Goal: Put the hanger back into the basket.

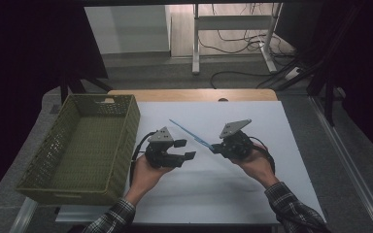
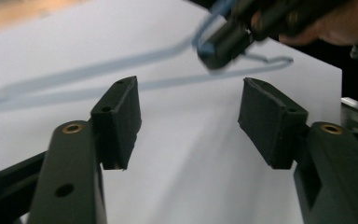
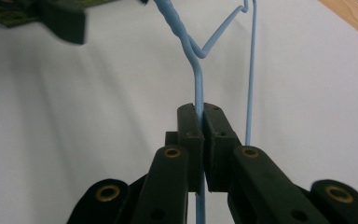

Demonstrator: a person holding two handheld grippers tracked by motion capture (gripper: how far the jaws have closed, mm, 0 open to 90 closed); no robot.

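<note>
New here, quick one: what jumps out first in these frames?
The thin blue wire hanger, pinched between the shut jaws of the right hand-held gripper and held above the white table sheet near its middle. Next, the left hand-held gripper, jaws wide open and empty beside it, and the green woven basket at the table's left edge.

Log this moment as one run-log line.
right gripper: shut on blue wire hanger, held above table | left gripper: open, empty, beside hanger | green basket: left of white sheet, empty
</note>
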